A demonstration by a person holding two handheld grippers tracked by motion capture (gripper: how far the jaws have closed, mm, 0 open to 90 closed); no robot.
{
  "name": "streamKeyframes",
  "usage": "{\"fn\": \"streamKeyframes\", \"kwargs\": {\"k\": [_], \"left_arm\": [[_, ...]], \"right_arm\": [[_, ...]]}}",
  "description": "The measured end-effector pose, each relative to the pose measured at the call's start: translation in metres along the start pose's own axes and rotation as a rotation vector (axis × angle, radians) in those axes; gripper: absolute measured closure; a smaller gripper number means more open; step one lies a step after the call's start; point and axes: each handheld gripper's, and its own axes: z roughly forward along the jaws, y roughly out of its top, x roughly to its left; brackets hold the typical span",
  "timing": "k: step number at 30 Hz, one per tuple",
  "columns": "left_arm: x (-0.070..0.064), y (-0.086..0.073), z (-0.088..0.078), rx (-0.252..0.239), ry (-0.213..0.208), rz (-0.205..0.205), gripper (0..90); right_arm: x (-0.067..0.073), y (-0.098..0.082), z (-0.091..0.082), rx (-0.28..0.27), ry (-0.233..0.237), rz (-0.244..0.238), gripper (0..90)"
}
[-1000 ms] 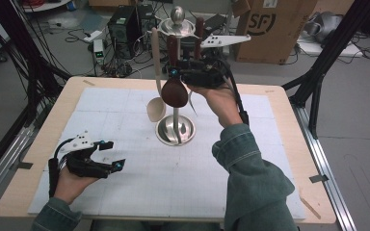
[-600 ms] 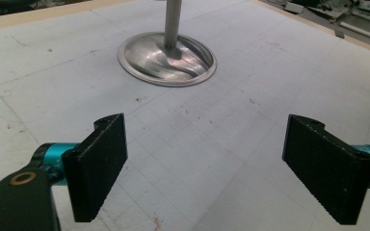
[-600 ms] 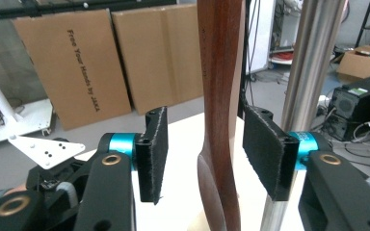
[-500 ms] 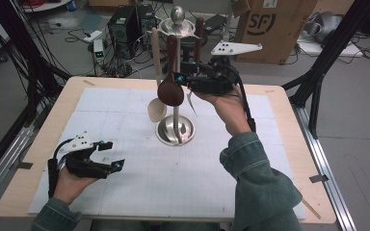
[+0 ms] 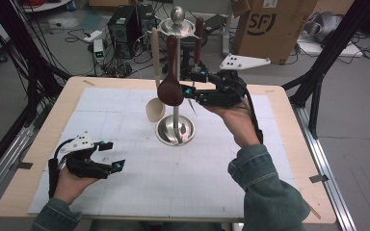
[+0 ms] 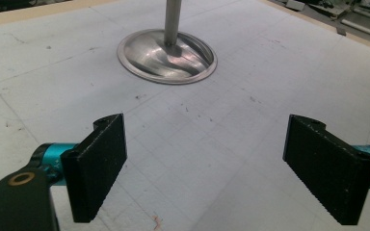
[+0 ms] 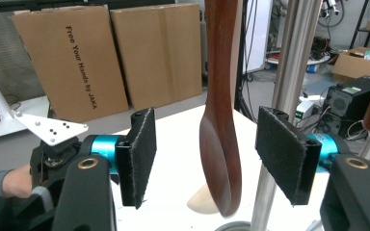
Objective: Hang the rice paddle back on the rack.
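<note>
Cardboard boxes, black cabling and electronics crowd the floor behind one wooden table covered by a white gridded mat. Toward the table's far edge, near its middle, stands one metal rack with a round dished base, a pole and a ball on top. Three utensils hang from it: a dark wooden spoon in front, a pale wooden spoon beside it toward the table's left edge, and a third dark handle whose lower end is hidden behind the gripper. Two grippers are held by two hands. The right gripper is raised level beside the dark spoon; in the right gripper view its jaws have just been opening and stand apart on either side of the spoon's bowl without touching it, the spoon's top cut off by the frame. The left gripper rests near the table's near left corner, jaws wide with nothing between them, only the rack's base ahead
</note>
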Motion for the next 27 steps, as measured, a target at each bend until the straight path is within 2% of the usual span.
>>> {"fn": "streamKeyframes", "kwargs": {"k": [10, 27], "left_arm": [[0.000, 0.000, 0.000, -0.003, -0.002, -0.005, 15.0], [0.000, -0.001, 0.000, 0.001, -0.001, -0.010, 14.6]], "right_arm": [[-0.005, -0.027, -0.010, 0.009, -0.015, 0.036, 36.4], [-0.006, -0.065, -0.018, 0.047, -0.040, 0.061, 31.1]]}}
